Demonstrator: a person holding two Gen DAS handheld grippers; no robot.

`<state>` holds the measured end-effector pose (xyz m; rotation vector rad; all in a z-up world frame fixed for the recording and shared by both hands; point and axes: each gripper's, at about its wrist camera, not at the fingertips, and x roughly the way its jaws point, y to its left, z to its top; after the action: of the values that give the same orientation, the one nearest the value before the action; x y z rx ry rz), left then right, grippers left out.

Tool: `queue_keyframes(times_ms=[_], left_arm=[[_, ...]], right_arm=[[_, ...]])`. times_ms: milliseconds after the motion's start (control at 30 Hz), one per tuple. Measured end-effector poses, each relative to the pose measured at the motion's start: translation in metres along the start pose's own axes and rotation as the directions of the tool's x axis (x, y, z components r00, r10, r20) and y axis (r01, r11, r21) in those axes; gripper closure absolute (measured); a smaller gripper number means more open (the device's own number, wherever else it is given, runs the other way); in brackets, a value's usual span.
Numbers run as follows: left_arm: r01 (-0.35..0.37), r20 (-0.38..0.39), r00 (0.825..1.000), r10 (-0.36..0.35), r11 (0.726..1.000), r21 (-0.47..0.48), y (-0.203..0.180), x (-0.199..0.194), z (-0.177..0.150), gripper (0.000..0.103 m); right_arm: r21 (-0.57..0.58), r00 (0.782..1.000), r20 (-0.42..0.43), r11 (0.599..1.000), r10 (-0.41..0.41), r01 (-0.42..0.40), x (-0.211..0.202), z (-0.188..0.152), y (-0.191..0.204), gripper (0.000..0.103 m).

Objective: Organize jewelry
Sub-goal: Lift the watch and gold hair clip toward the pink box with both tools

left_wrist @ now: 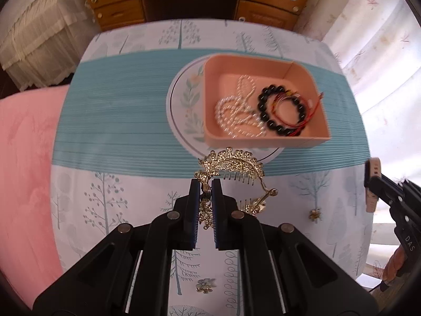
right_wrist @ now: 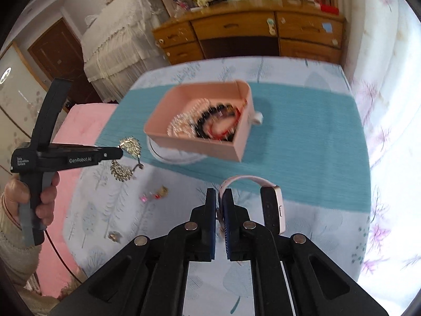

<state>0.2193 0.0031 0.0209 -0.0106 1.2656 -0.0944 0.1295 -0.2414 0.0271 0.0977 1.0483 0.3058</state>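
My left gripper (left_wrist: 204, 184) is shut on a gold leaf-shaped hair comb (left_wrist: 234, 163), which hangs above the tablecloth just in front of the pink box (left_wrist: 263, 142). Inside the box lie a pearl necklace (left_wrist: 236, 115) and a black bead bracelet (left_wrist: 284, 108) with red cord. My right gripper (right_wrist: 219, 194) is shut on the strap of a pink smartwatch (right_wrist: 273, 208), whose black face hangs to the right of the jaws. In the right wrist view the left gripper (right_wrist: 119, 152) holds the comb (right_wrist: 123, 168) at the left, near the box (right_wrist: 194, 144).
The box rests on a floral plate (left_wrist: 181, 100) on a teal runner. Small pieces lie loose on the tree-print cloth: a gold earring (left_wrist: 314, 214), a flower brooch (left_wrist: 205, 285), red and pink studs (right_wrist: 155, 194). A pink bed lies left, a wooden dresser (right_wrist: 236, 31) behind.
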Motion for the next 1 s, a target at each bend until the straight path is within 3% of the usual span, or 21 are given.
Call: queue_keyframes(times_ms=[267,533,667,767,833,1000], left_arm=[[0.001,0.113,0.994,0.002,1.0,-0.03,0.016,-0.048,0.044,0.097],[-0.014,0.148,0.989,0.03,0.994,-0.108,0.042,-0.065,0.082,0.097],[-0.013,0.136,0.99,0.031,0.991,-0.133,0.052,-0.053,0.09,0.097],[-0.003,0.128,0.991,0.023,0.988,-0.152,0.059,-0.045,0.091,0.097],[0.001,0.127,0.992,0.019,0.988,-0.154,0.061,-0.041,0.089,0.097],[0.003,0.13,0.991,0.015,0.991,-0.137,0.057,-0.037,0.089,0.097]], right_arm=[[-0.156,0.998,0.068,0.988,0.002,0.009,0.011,0.077,0.065,0.098],[-0.151,0.999,0.032,0.988,-0.003,0.008,0.094,0.146,0.107,0.098],[-0.134,1.0,-0.014,0.991,-0.017,0.015,0.146,0.161,0.116,0.097],[-0.078,0.997,-0.075,0.997,0.021,-0.027,0.172,0.161,0.114,0.09],[-0.052,0.995,-0.079,0.997,0.054,-0.058,0.176,0.16,0.112,0.088],[-0.071,0.998,-0.046,0.997,0.041,-0.044,0.159,0.152,0.104,0.088]])
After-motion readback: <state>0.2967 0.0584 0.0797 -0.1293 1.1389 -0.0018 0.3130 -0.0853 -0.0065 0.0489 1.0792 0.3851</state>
